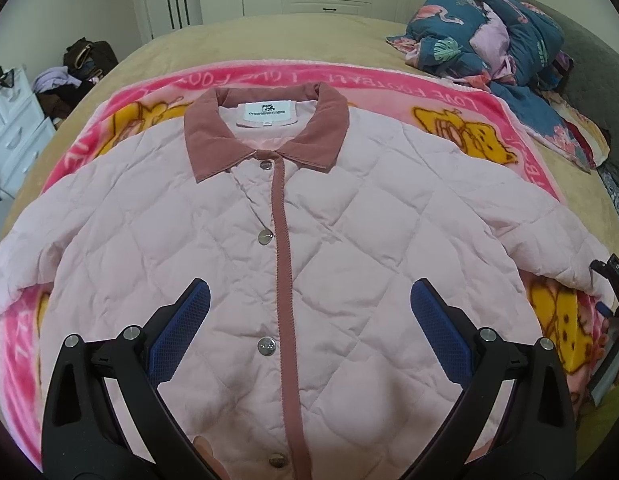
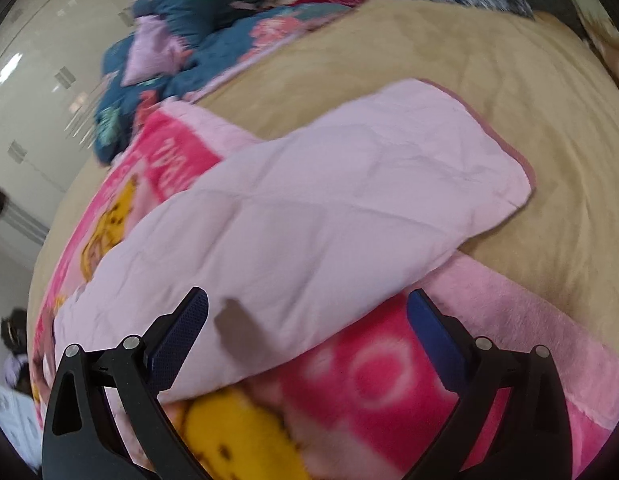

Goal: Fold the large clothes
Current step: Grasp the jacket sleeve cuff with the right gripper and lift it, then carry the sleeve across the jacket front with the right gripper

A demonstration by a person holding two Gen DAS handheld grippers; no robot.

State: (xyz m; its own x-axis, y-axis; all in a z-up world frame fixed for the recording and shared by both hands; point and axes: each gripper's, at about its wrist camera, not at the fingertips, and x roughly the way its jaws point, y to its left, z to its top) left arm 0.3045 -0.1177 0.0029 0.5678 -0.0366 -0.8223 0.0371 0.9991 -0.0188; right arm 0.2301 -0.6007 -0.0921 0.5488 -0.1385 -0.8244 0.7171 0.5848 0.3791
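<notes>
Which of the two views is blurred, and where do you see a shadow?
Left wrist view: sharp, the jacket label readable, edges bent by fisheye. Right wrist view: motion-blurred, worst on the blanket; a tool finger's shadow falls on the sleeve.

The quilted jacket (image 1: 349, 240) is pale pink, stitched in a diamond pattern, with a dusty-rose collar (image 1: 265, 128), a dusty-rose placket strip (image 1: 283, 280) down the front and silver snap buttons (image 1: 265, 237). Its neck label (image 1: 265, 114) is white with dark print. Under it lies a hot-pink fleece blanket (image 1: 449, 96) with yellow cartoon bears and pale pink lettering, on a beige bed cover (image 1: 309, 40). The heaped duvet (image 1: 489, 28) is teal with pink flamingos and lilac patches. Both the left tool (image 1: 309, 324) and the right tool (image 2: 309, 332) are black with blue textured pads. The jacket sleeve (image 2: 329, 208) looks pale lilac-pink with a dusty-rose cuff edge.
</notes>
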